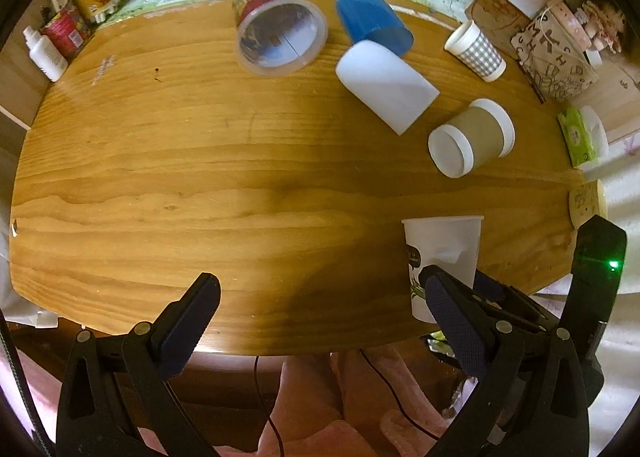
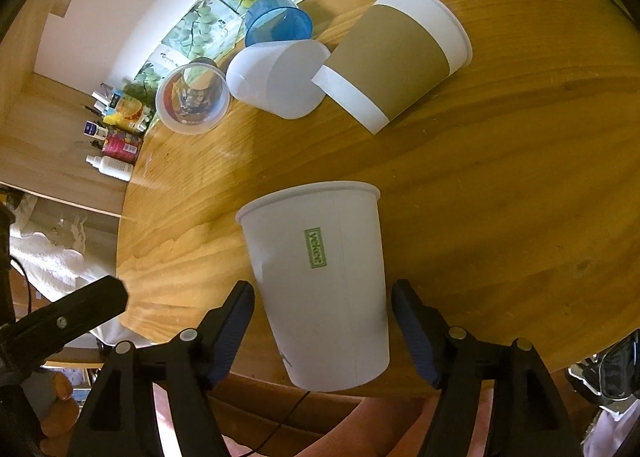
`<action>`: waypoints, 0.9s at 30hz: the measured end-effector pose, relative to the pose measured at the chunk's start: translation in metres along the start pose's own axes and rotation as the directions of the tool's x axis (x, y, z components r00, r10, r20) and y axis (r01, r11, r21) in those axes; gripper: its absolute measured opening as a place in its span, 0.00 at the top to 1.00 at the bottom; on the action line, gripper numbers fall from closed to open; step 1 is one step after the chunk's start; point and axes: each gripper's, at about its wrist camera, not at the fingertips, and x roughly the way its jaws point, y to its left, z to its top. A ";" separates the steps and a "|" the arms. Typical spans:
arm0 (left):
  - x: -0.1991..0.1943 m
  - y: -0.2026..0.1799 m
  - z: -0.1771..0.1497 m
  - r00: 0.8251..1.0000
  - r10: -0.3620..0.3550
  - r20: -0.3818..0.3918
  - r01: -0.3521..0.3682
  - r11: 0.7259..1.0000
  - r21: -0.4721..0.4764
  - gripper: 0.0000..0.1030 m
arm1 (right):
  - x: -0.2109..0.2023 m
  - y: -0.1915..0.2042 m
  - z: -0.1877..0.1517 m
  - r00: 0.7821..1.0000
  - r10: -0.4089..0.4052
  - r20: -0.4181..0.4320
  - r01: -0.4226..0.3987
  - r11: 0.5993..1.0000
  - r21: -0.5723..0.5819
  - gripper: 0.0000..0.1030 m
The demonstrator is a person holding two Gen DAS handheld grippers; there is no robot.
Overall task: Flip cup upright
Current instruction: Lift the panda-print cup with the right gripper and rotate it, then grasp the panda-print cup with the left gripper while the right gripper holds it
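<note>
A white paper cup [image 2: 320,281] with a small green label stands near the table's front edge, rim up; it also shows in the left wrist view [image 1: 440,253]. My right gripper [image 2: 322,321] straddles its lower half, jaws on either side with small gaps, not pressing. My left gripper [image 1: 320,309] is open and empty, hanging over the front edge to the left of the cup. Its right finger [image 1: 452,317] overlaps the cup in that view.
On the wooden table [image 1: 200,161] several cups lie on their sides: brown-sleeved [image 1: 472,137], translucent white [image 1: 384,85], blue [image 1: 372,21], clear printed [image 1: 280,33], grey checked [image 1: 476,45]. Bottles [image 1: 48,53] stand far left; a tissue pack [image 1: 576,137] right.
</note>
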 end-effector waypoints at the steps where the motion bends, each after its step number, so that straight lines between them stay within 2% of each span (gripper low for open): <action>1: 0.002 -0.002 0.000 1.000 0.001 -0.009 -0.001 1.000 0.001 0.01 | -0.001 0.000 0.000 1.000 0.001 -0.001 -0.001 1.000 -0.001 0.27; 11: 0.017 -0.016 0.005 0.997 -0.017 -0.078 0.015 1.000 -0.020 0.01 | -0.012 -0.009 0.003 0.998 -0.010 -0.058 0.008 0.999 -0.040 0.25; 16: 0.022 -0.028 0.008 0.993 -0.060 -0.103 0.056 0.998 -0.041 0.01 | -0.017 -0.013 0.005 0.995 0.005 -0.103 -0.014 0.996 -0.090 0.25; 27: 0.046 -0.063 0.022 0.981 -0.100 -0.168 0.088 0.993 -0.077 0.01 | -0.024 -0.018 0.010 0.983 0.024 -0.182 -0.063 0.976 -0.211 0.25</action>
